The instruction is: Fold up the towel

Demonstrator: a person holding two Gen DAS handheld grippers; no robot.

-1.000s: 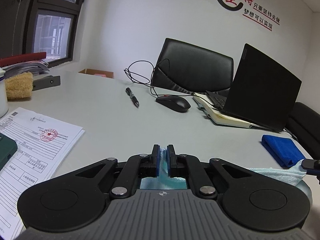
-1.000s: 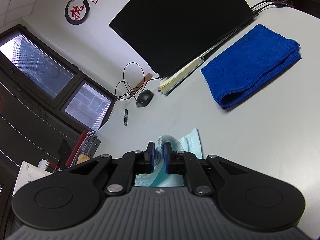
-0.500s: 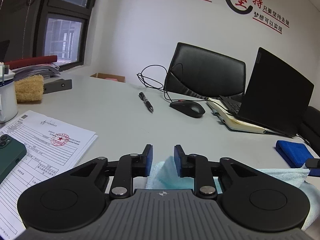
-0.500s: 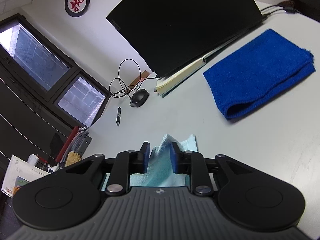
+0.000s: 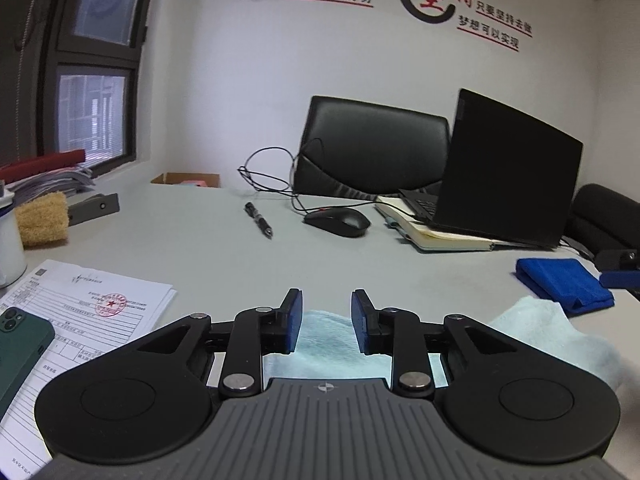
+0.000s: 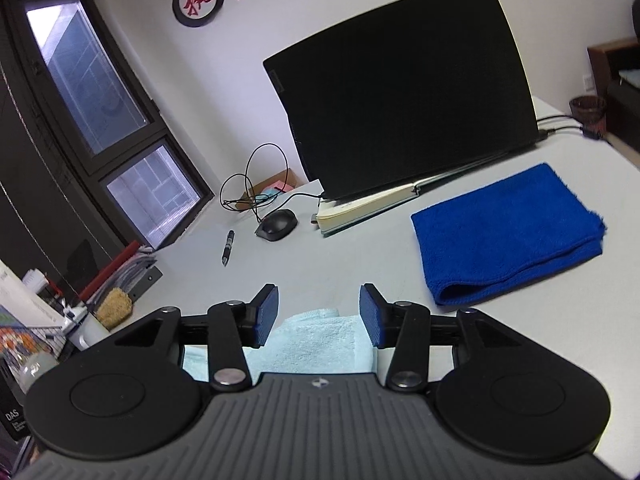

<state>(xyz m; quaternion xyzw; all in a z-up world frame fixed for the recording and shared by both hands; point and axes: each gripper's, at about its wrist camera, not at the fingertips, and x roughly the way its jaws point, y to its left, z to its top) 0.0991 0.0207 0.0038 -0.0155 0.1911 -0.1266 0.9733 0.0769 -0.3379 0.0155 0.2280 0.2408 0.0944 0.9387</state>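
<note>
A light blue towel [image 5: 326, 340] lies on the grey table, its far edge showing below and between the pads of my left gripper [image 5: 326, 322]. That gripper is open, and no pad touches the cloth. More of the towel [image 5: 540, 328] spreads to the right. In the right wrist view the same towel [image 6: 320, 340] lies flat under my right gripper [image 6: 318, 318], whose jaws are opening, clear of the cloth. The right gripper's blue fingertip [image 5: 618, 278] shows at the far right edge of the left view.
A folded dark blue cloth [image 6: 508, 236] lies to the right, in front of an open laptop [image 6: 400, 92] standing on a notebook. A mouse [image 5: 338, 222], pen [image 5: 259, 220] and cable sit mid-table. Papers [image 5: 80, 316] and a green phone [image 5: 20, 348] lie at the left.
Both grippers were shut on pinched-up towel edges; both have opened and let go. The towel has dropped flat onto the table, and both grippers have lifted a little.
</note>
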